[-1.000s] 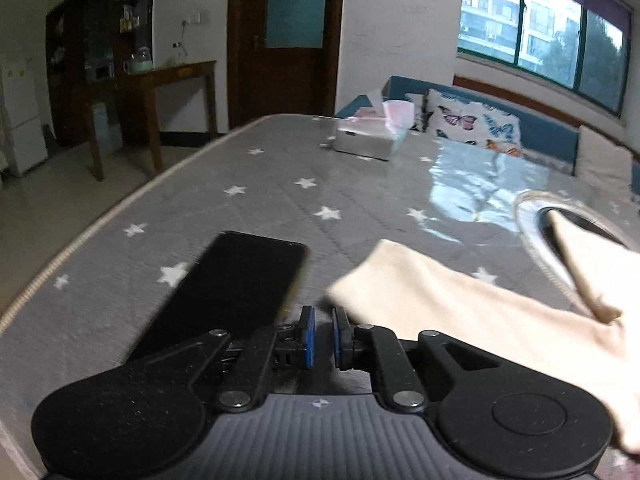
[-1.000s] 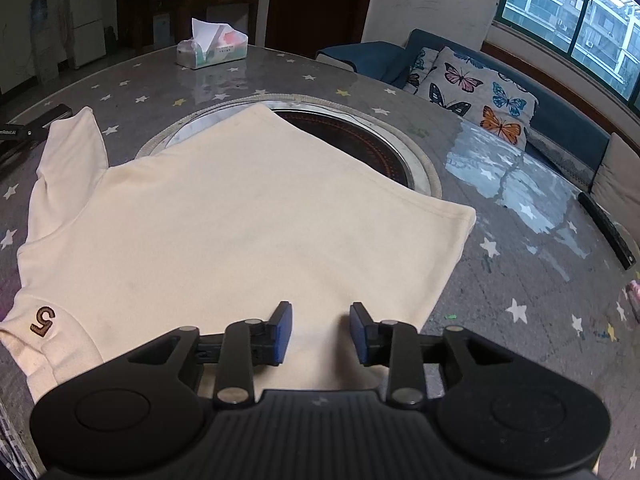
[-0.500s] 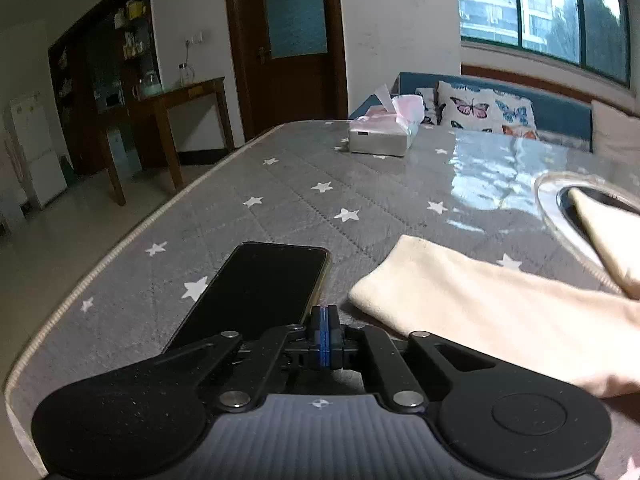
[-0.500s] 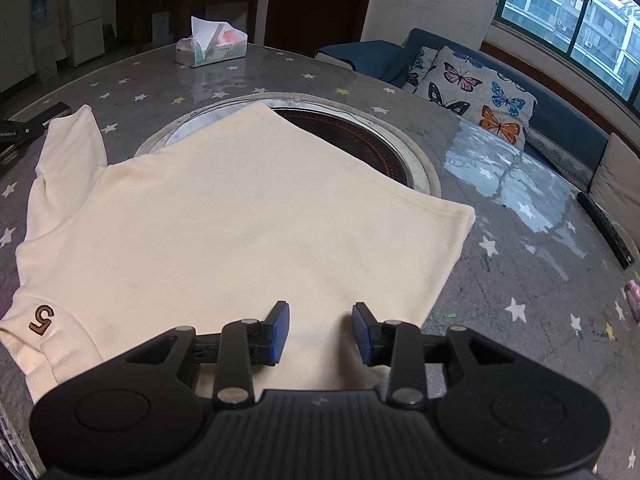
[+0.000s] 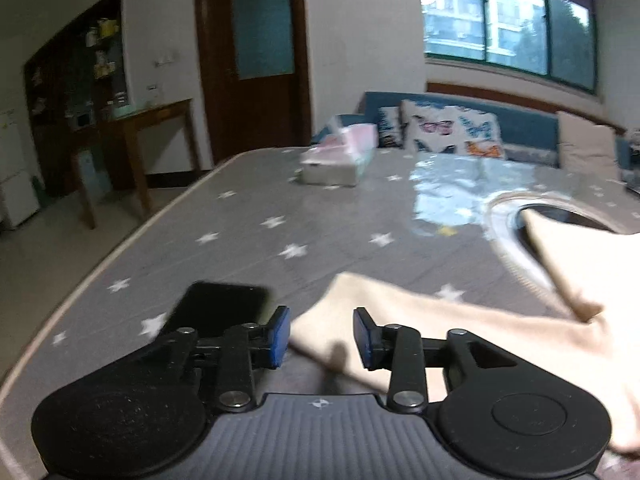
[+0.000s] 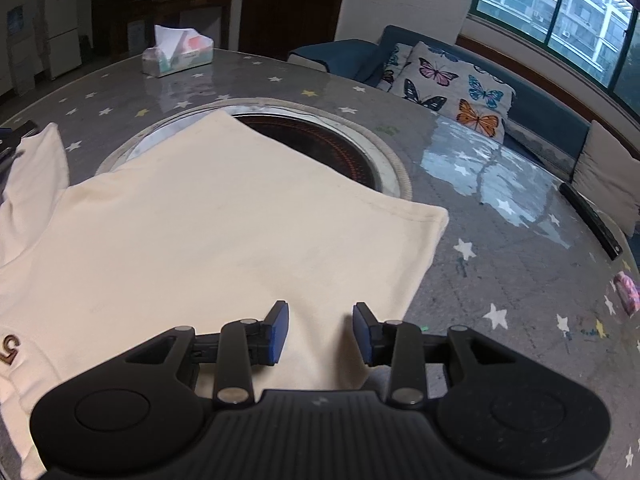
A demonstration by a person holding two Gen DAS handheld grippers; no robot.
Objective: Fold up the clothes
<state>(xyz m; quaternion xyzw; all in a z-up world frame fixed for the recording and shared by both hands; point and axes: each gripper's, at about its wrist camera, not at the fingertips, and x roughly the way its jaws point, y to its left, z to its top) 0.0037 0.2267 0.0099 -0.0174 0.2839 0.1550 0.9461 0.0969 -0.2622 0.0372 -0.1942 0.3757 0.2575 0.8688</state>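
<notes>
Cream shirt (image 6: 208,232) lies spread flat on the grey star-print table (image 6: 500,272), its far edge lapping over the round dark inset (image 6: 320,140) in the middle of the tabletop. Right gripper (image 6: 320,334) hangs low over the near hem, jaws apart, nothing between the blue pads, cloth showing through the gap. A brown "5" (image 6: 10,350) sits on the shirt at the left edge of the right wrist view. Over on the other side, the left gripper (image 5: 322,338) has its jaws wide open too, hovering at the tip of the sleeve (image 5: 420,320), which stretches out across the table; whether a pad touches the fabric I cannot tell, the view is blurred. A black phone (image 5: 220,312) lies just left of that sleeve end. Tissue box (image 5: 340,160) sits further back on the table, butterfly cushions (image 6: 452,80) on the blue sofa beyond.
</notes>
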